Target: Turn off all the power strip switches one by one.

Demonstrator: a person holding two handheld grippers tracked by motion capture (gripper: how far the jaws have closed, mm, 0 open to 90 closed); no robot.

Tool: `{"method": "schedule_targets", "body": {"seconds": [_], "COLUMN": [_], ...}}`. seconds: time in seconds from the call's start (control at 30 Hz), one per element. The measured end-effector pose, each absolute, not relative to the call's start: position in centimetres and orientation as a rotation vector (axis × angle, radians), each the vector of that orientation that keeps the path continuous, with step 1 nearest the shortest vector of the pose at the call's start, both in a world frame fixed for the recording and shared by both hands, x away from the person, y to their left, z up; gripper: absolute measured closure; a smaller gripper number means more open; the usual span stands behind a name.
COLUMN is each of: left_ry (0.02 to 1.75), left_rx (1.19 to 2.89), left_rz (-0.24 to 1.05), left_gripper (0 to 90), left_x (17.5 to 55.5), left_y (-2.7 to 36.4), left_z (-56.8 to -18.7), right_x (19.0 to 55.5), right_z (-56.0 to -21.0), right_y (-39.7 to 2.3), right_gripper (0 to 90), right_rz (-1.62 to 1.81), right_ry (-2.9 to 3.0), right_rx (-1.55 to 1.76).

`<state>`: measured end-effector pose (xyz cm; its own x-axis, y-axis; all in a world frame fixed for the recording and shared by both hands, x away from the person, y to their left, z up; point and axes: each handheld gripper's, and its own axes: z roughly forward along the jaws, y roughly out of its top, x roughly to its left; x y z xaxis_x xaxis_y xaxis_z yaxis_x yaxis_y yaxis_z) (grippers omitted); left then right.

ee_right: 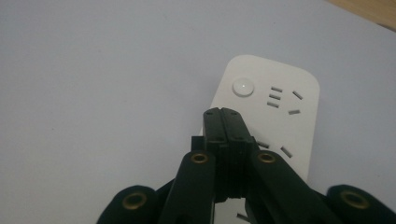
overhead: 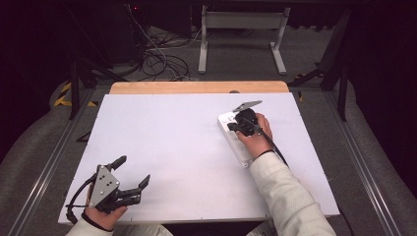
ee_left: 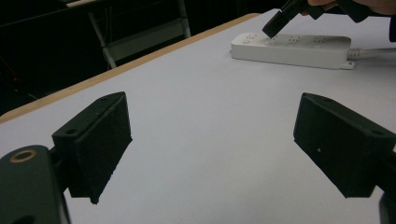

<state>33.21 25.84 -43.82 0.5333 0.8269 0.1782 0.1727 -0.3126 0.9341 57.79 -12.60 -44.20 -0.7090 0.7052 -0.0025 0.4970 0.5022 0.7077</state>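
Nearest in the high view, the left claw (overhead: 132, 171) rests spread apart on the white worktop (overhead: 182, 147), well away from the right claw (overhead: 235, 126) poised over the power strip (overhead: 235, 142). Left gripper view: its jaws gape with nothing between, the strip far ahead. Right gripper view: jaws pressed together, empty, tips just short of the strip's round button (ee_right: 243, 87).

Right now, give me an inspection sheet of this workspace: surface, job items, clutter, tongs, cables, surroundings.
Surface: white tabletop, wooden strip along the far edge.
Job's things: white power strip lying flat at right, round button at its far end, sockets empty where visible.
Clutter: nothing seen.
Tongs: right tongs shut, tips over the strip just short of the button, contact unclear; left tongs open, empty, near the front left corner.
Cables: strip's cord leaves its end; a cable trails from each tool.
Surroundings: dark room, loose cables on the floor, grey metal frame.
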Motion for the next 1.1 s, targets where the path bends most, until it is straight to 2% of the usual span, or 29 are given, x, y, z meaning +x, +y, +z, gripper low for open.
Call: {"method": "schedule_targets", "body": {"seconds": [1.1], "left_ry": [0.826], "left_rx": [1.793], "left_rz": [0.840], "left_gripper": [11.9], "left_x": [33.17], "left_y": [25.86], "left_z": [-43.78], "right_x": [58.62], "right_z": [-45.25], "right_y": [-12.30], "right_gripper": [90.0], "right_rz": [0.999], "right_ry": [2.447], "right_rx": [1.073]}}
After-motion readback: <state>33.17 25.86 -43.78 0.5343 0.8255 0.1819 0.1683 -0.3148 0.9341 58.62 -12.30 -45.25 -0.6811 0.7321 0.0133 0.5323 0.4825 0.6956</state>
